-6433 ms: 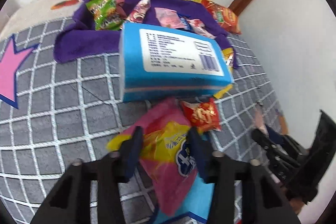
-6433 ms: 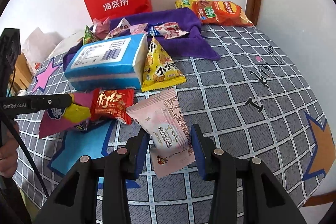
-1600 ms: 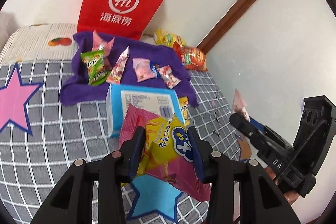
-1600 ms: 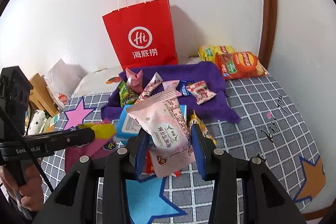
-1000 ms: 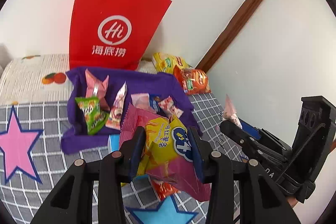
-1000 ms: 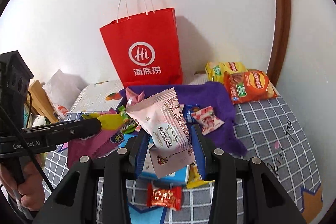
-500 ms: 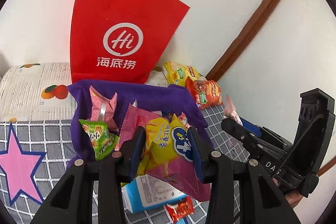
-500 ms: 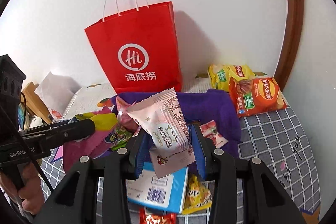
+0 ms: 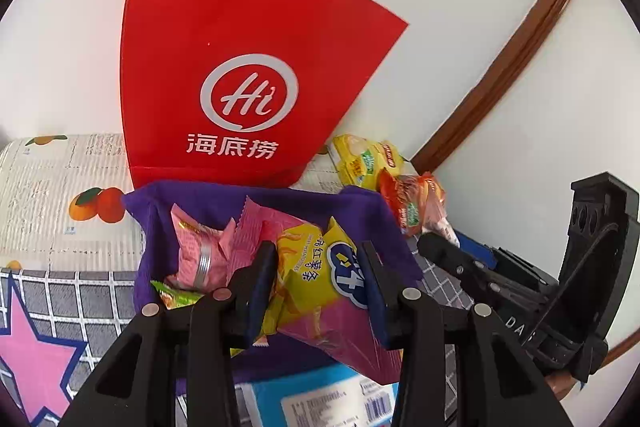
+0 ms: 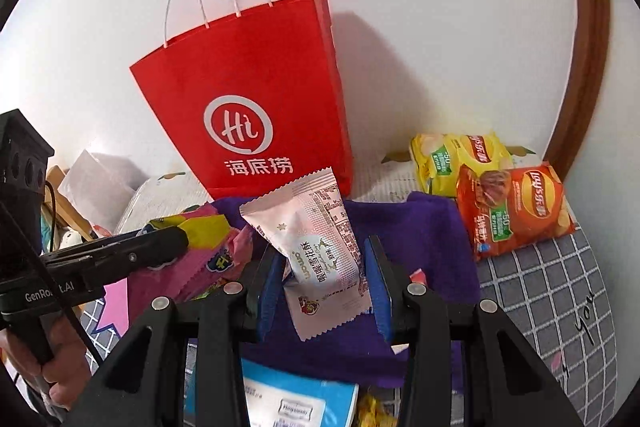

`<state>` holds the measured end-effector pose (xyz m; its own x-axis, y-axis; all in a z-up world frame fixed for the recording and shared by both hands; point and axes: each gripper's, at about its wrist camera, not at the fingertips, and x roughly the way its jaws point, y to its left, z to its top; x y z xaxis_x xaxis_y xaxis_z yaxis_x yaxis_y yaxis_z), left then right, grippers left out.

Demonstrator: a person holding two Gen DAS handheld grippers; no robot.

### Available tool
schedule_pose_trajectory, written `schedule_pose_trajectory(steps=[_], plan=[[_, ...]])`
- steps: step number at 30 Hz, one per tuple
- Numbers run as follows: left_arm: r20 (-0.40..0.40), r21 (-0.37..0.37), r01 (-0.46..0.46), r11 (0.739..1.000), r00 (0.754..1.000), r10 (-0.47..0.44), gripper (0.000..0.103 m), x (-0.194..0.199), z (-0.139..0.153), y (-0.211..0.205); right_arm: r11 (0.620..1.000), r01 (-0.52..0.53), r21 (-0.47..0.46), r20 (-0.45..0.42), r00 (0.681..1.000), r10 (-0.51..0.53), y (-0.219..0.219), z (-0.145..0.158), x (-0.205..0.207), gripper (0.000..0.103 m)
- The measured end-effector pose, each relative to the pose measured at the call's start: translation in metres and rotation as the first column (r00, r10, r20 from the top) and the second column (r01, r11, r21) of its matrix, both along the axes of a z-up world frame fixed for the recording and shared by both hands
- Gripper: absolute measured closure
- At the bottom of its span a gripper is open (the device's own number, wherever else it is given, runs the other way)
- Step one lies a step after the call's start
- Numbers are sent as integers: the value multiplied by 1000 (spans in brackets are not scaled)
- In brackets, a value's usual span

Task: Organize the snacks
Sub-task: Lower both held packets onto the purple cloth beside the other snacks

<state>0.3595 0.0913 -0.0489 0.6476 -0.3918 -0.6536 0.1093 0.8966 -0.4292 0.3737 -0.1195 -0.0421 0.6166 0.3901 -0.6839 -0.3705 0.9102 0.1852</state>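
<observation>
My left gripper (image 9: pixel 318 287) is shut on a pink and yellow snack bag (image 9: pixel 316 279), held in the air above the purple cloth (image 9: pixel 208 203). My right gripper (image 10: pixel 322 277) is shut on a pale pink snack packet (image 10: pixel 316 247), also raised over the purple cloth (image 10: pixel 424 235). A red paper bag (image 9: pixel 240 67) with white handles stands upright behind the cloth; in the right wrist view the bag (image 10: pixel 256 107) is straight ahead. The left gripper and its snack (image 10: pixel 200 247) show at the left of the right wrist view. The right gripper (image 9: pixel 440 247) shows at the right of the left wrist view.
Two chip bags, yellow (image 10: pixel 452 155) and orange (image 10: pixel 516 207), lie by the wall at the right. A pink candy packet (image 9: pixel 200 251) and a green one (image 9: pixel 176 297) lie on the cloth. A blue box (image 10: pixel 296 399) lies below on the grid-patterned table (image 10: pixel 560 279).
Both grippers have risen and moved forward toward the red bag with their snacks held; the bag now looms larger and the blue box has slipped to the bottom edge.
</observation>
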Motion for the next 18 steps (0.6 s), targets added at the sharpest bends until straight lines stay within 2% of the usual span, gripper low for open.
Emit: schedule_pose_trajectory(steps=[7,10,14,18], plan=[[-59,-17,-11,1000,998,10,64,23,-31,8,1000,-25,7,-107,994,26,3,-34,29,63],[-60,-15,-4,1000,998,3,63,25,-35,7,999,-35,-21,-138,990,32,6,-50,35,63],[-65,-30,5,1000,998,-7,64,26,-37,8,999,-31,-29,-231,973,24,8,-72,46,63],[-61,-51,10,999,998,-13,64,26,-37,10,999,-34,-41,-261,965,22,9,-81,48,63]])
